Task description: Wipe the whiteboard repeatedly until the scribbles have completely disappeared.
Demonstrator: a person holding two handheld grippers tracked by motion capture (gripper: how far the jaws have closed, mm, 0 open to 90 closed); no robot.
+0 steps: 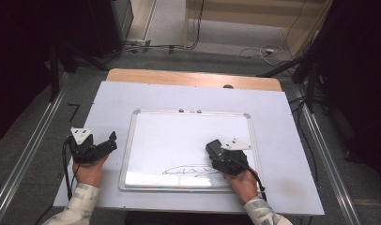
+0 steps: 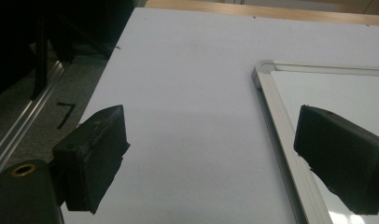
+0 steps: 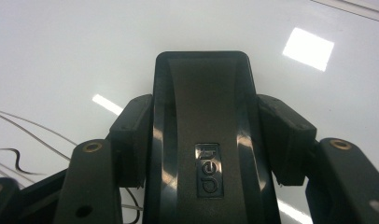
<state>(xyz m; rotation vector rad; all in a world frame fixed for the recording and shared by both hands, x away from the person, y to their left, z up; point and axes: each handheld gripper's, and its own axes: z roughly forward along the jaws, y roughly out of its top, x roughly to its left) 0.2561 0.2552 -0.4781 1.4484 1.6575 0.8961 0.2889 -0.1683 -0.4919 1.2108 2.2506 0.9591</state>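
Pale lavender-grey tabletop (image 1: 109, 108) over a wooden table, grey floor and dark stands around; cables on floor beyond far edge.

Nearest: two sleeved forearms entering from the bottom edge of the high view, one gripper per hand.

Left gripper (image 1: 111, 142) held just off the left side of the whiteboard (image 1: 188, 131), over bare tabletop. Jaws spread wide, nothing between them; in the left gripper view only table surface in the gap, whiteboard frame (image 2: 271, 107) running under the right-hand jaw.

Right gripper (image 1: 216, 151) over the lower right part of the whiteboard, clamped on a black eraser (image 3: 201, 121). Pads pressed against both long sides of the eraser; embossed logo visible on its glossy top in the right gripper view. Eraser pointing away from the hand, low over the white surface; contact with the board not resolvable.

Thin marker drawing (image 1: 191, 171) on the board near its lower edge, just left of the right gripper; curved strokes also at lower left of the right gripper view (image 3: 19, 158).

Farther: rest of board clean, glare patches on it, two small clips at its top rail (image 1: 188, 111). Beyond, wooden table edge (image 1: 193, 77).
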